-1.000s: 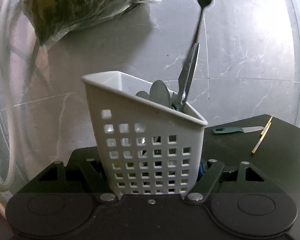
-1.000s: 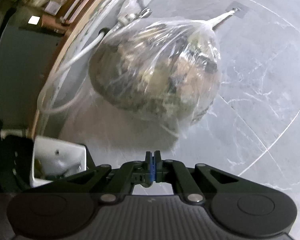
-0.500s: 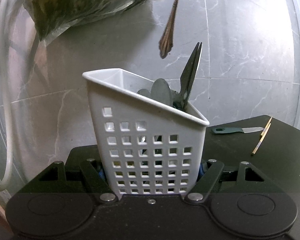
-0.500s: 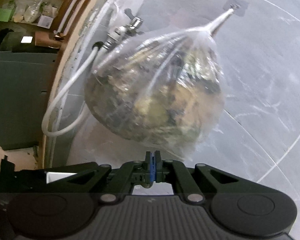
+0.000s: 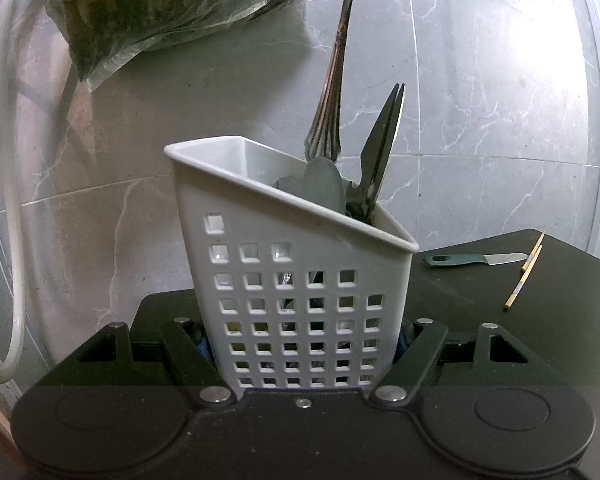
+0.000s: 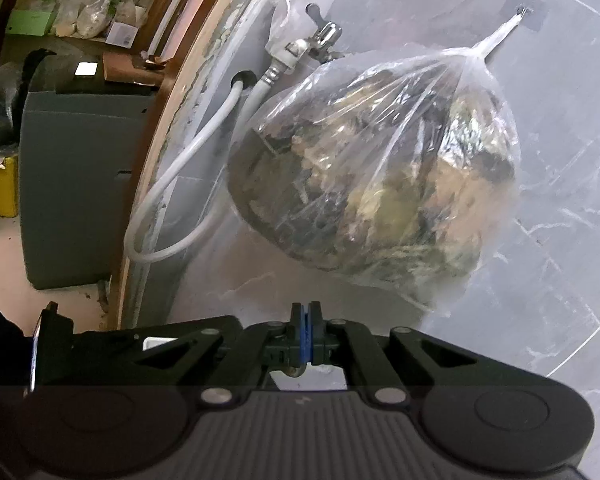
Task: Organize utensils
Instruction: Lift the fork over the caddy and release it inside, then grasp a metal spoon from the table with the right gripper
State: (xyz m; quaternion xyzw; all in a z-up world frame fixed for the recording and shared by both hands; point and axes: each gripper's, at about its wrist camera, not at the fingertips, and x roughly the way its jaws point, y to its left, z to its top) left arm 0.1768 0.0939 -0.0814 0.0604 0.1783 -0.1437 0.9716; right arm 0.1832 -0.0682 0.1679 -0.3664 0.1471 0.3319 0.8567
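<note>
My left gripper point(image 5: 304, 346) is shut on the base of a white perforated utensil caddy point(image 5: 292, 280), which stands upright on the black table point(image 5: 548, 328). In the caddy are closed scissors point(image 5: 380, 152), points up, and grey spoon handles point(image 5: 324, 184). A metal fork point(image 5: 336, 80) hangs handle-down over the caddy's back rim, its head cut off by the top edge. In the right wrist view my right gripper point(image 6: 306, 320) is shut, with a sliver of metal showing under the blue pads point(image 6: 300, 320); the rest of the fork is hidden there.
A green-handled knife point(image 5: 472, 259) and a pair of wooden chopsticks point(image 5: 524, 276) lie on the table to the right. A clear plastic bag point(image 6: 380, 168) of leafy scraps hangs on the marble wall, beside a tap point(image 6: 320, 40) and a white hose point(image 5: 8, 160).
The fork rose out of the caddy, then came down again with its handle end at the back rim. The right wrist view swung right, losing the caddy. The left gripper held still.
</note>
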